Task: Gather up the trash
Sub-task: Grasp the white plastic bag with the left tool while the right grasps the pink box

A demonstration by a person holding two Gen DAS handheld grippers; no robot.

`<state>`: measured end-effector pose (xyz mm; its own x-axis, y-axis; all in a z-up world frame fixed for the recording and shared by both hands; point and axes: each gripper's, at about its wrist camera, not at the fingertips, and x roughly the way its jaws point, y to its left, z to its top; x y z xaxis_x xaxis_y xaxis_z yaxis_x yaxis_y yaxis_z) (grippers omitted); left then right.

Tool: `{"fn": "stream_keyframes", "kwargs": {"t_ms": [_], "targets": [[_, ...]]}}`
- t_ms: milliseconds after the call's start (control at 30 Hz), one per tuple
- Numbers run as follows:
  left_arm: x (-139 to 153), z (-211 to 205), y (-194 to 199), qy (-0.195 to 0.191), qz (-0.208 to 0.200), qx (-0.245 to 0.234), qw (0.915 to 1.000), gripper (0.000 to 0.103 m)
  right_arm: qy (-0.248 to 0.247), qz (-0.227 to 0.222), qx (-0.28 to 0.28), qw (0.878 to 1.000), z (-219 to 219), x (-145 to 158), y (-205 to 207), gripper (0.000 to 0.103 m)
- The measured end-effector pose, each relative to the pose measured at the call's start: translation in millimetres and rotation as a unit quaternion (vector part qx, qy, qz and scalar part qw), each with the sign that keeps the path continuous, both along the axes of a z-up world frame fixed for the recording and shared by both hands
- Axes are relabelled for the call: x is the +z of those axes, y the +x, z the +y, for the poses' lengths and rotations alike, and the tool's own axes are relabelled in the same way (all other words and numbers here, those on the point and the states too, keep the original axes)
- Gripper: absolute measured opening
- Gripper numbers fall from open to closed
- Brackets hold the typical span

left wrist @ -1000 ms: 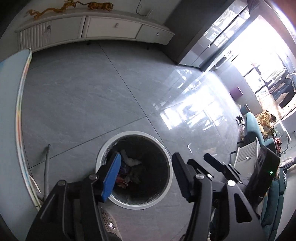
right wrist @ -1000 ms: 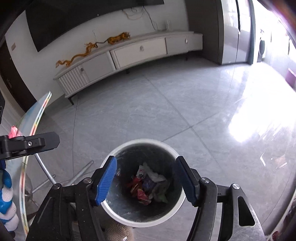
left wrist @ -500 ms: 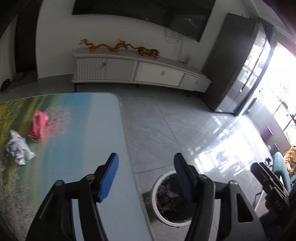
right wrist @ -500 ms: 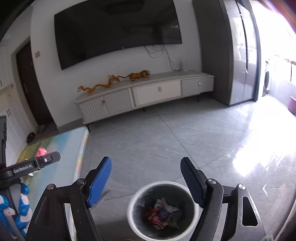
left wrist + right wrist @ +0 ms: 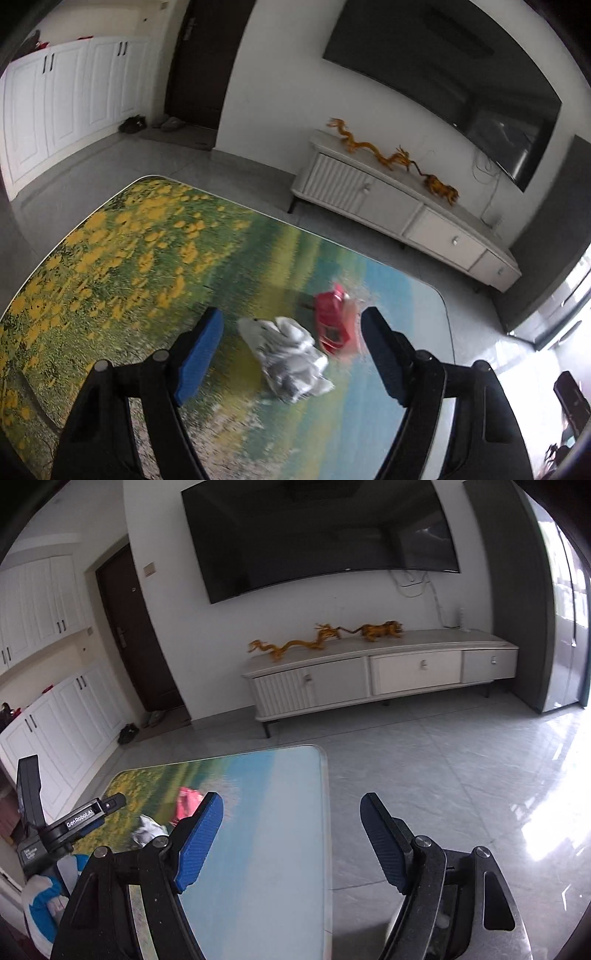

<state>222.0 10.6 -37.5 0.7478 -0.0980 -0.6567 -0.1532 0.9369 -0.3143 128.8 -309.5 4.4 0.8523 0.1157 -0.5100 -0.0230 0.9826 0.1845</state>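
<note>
bin gone from view, left tool (image 5: pixel 291 354) wider, over wrappers (image 5: pixel 291 360)

Two pieces of trash are found on the desk (image 5: pixel 110 258): a crumpled wrapper (image 5: pixel 288 360) and, touching it on the right and slightly farther back, a packet (image 5: pixel 332 321). Both are seen between the fingers of the left tool (image 5: pixel 291 350), which is held above them. Behind the desk, a low cabinet (image 5: pixel 369 679) is set against the wall, with two figurines (image 5: pixel 325 638) on top and a screen (image 5: pixel 317 535) mounted above. The right tool (image 5: pixel 291 834) is held over the desk's right edge.
</note>
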Motion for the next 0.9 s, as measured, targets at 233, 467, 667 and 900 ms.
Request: {"fn": "stream_keyframes", "kwargs": {"t_ms": [233,467,667,900], "targets": [[-33.4,-7.4,8.6,0.021,0.02,-0.017,0.9995,0.076,0.028,0.032,0.04,0.998,60.4,-36.9,67.4,0.075],[-60.8,-16.2,17.1,0.018,0.056,-0.051,0.9969,0.076,0.054,0.053,0.077,0.994,96.6,-50.4,110.8,0.075],[-69.6,-7.2,17.4,0.022,0.064,-0.057,0.9961,0.06,0.019,0.098,0.106,0.989,144.6,-77.1,143.4,0.073],[-71.1,12.9,11.2,0.01,0.049,-0.061,0.9969,0.042,0.015,0.143,0.099,0.985,157.7,-110.8,166.5,0.052]]}}
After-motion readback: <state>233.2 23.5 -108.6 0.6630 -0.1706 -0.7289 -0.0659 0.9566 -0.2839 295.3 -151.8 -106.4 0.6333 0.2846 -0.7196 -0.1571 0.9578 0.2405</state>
